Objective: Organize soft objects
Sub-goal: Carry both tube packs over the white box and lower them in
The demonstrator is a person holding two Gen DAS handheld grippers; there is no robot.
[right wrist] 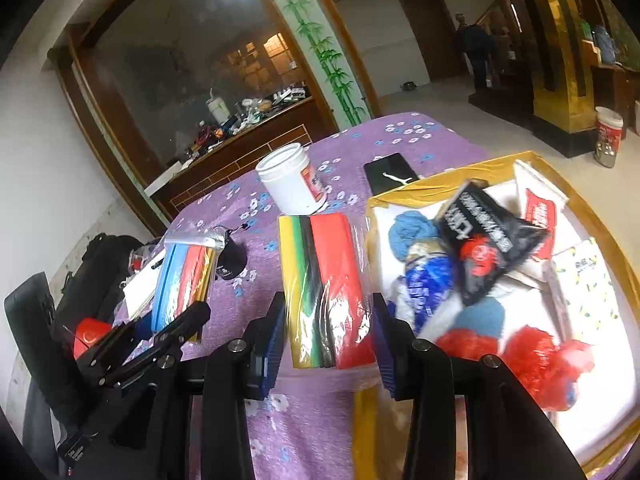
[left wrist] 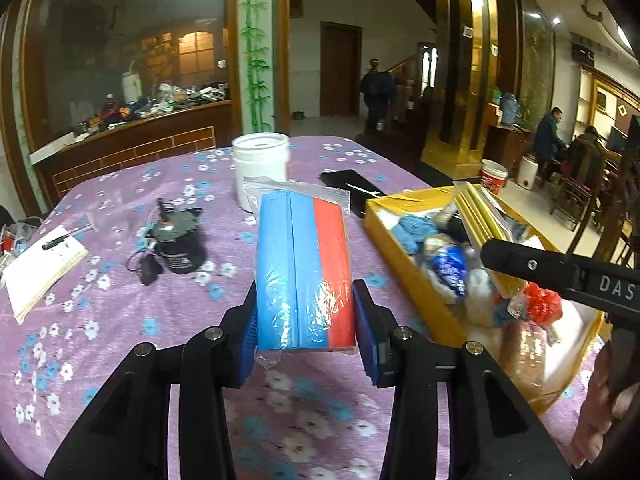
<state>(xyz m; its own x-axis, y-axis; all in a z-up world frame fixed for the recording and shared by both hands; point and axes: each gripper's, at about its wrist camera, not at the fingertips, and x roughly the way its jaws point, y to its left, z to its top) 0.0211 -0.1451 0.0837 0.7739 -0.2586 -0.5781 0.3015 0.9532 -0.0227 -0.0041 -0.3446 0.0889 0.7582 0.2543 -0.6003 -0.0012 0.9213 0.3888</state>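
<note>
My left gripper is shut on a clear bag of blue and red foam sheets, held above the purple floral tablecloth. My right gripper is shut on a second clear bag of yellow, green, black and red foam sheets, held beside the left edge of the gold box. The box holds blue and red pom-poms, a black packet and other soft items. The left gripper with its bag also shows in the right wrist view, and the box in the left wrist view.
A white open jar stands mid-table behind the bags. A black phone lies behind the box. A small black pouch and a notepad with pen lie at left. People stand and sit in the room beyond.
</note>
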